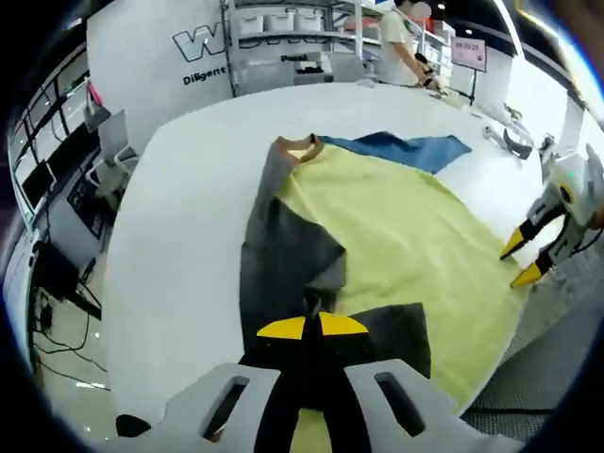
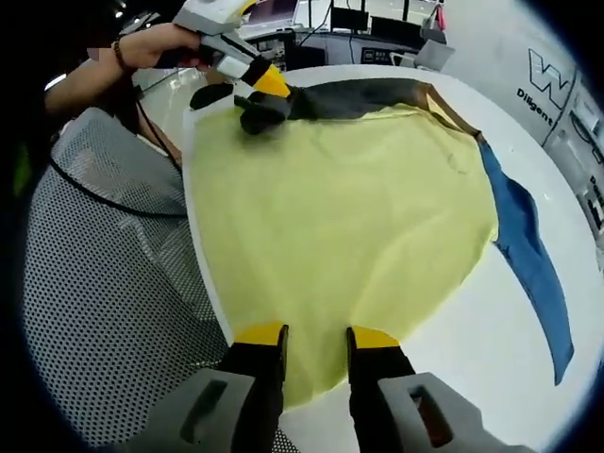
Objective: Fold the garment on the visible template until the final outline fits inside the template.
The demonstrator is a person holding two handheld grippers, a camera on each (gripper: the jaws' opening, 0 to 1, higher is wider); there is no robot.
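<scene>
Open workroom with shelving and desks behind; a white bench [image 1: 189, 236] is carrying the work, with a person standing at its far edge. The garment [image 2: 330, 236], yellow-bodied with grey panels and a blue sleeve, is lying flat across the bench, its hem reaching the near edge. I cannot make out a template outline under it.

Left tool [image 1: 311, 326] is sitting closed on the grey panel [image 1: 283, 255] at the near edge. Right tool [image 2: 316, 335] is hovering with jaws parted over the yellow hem, gripping nothing.

Risks, as I judge them: with only 1 tool holding cloth, a lift is likely dragging the body askew. The hem at the edge could be slipping off. The blue sleeve [image 2: 528, 255], trailing toward the far corner, may be ending up outside the final outline.
</scene>
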